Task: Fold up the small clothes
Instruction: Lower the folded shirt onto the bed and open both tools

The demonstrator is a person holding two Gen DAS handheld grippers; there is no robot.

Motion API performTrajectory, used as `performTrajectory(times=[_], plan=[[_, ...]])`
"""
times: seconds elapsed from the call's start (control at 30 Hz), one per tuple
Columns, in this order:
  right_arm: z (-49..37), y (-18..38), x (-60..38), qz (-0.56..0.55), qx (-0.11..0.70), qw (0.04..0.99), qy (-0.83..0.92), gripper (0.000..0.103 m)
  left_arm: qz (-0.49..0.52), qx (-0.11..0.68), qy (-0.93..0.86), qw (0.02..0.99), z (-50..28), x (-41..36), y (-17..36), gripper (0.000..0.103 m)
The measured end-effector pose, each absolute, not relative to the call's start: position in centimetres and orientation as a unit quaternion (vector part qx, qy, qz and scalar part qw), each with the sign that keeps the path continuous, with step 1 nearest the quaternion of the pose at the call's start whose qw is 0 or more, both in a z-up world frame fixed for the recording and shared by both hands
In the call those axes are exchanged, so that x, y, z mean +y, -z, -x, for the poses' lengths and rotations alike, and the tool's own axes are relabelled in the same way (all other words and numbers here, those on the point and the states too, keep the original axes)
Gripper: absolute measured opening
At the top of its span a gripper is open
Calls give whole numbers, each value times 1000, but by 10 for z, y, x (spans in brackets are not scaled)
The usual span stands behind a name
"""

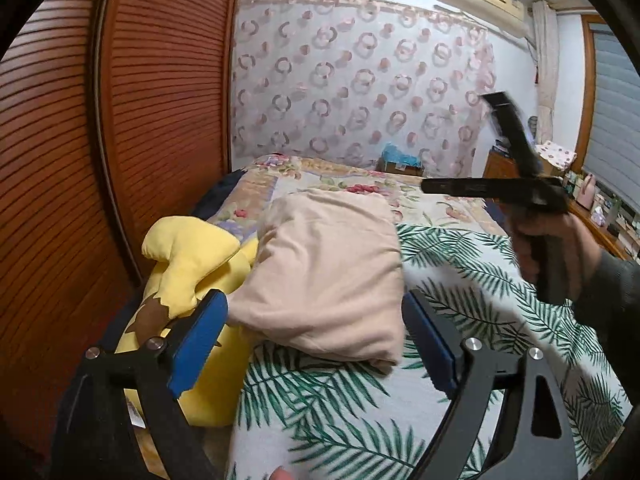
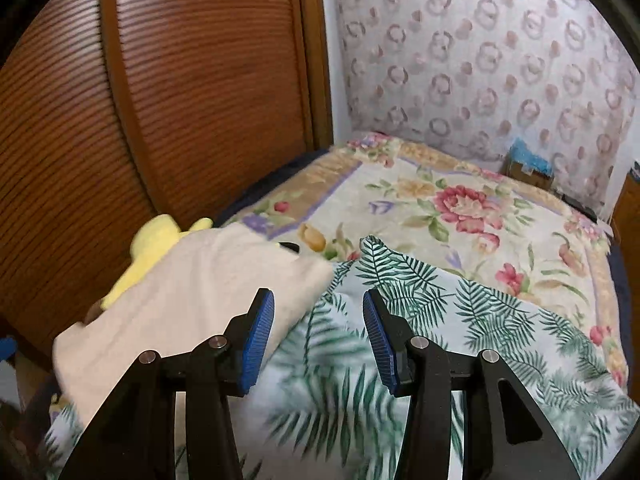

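Ahead of our left gripper (image 1: 316, 340) stretches the bed (image 1: 460, 216), spread with a flowered blanket (image 2: 460, 208) at the far end and a palm-leaf sheet (image 2: 500, 328) nearer us. To the left of both grippers stands a slatted wooden wardrobe door (image 1: 160, 100); beyond the bed hangs a curtain with a ring pattern (image 1: 360, 80).

The folded beige garment (image 1: 324, 272) lies on the palm-leaf sheet just ahead of our left gripper, in line with the gap between its blue pads, partly resting on a yellow plush toy (image 1: 188, 264) to the left. The left jaws stand wide apart and hold nothing; the pads do not press the cloth.

Our right gripper (image 2: 318, 344) is about half open and empty, over the palm-leaf sheet, with the garment's edge just left of its left pad. In the left view it shows up blurred at the right, held in a hand (image 1: 556, 252).

A small tag on the plush toy is too small to read.
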State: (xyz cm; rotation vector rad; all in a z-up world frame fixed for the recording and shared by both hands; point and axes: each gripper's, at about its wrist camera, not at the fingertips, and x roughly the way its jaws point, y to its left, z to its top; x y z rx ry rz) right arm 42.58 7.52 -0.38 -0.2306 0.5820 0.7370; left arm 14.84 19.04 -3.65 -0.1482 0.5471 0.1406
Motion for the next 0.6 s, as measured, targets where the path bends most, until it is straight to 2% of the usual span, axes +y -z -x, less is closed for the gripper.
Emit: performTrajectory(times=[0.5, 0.6], plan=[[-258, -2, -58, 85, 235, 912, -327, 49, 28, 252, -27, 967, -115, 106, 9, 89], [-231, 2, -80, 81, 228, 921, -307, 57, 26, 244, -15, 969, -109, 89, 4, 89]])
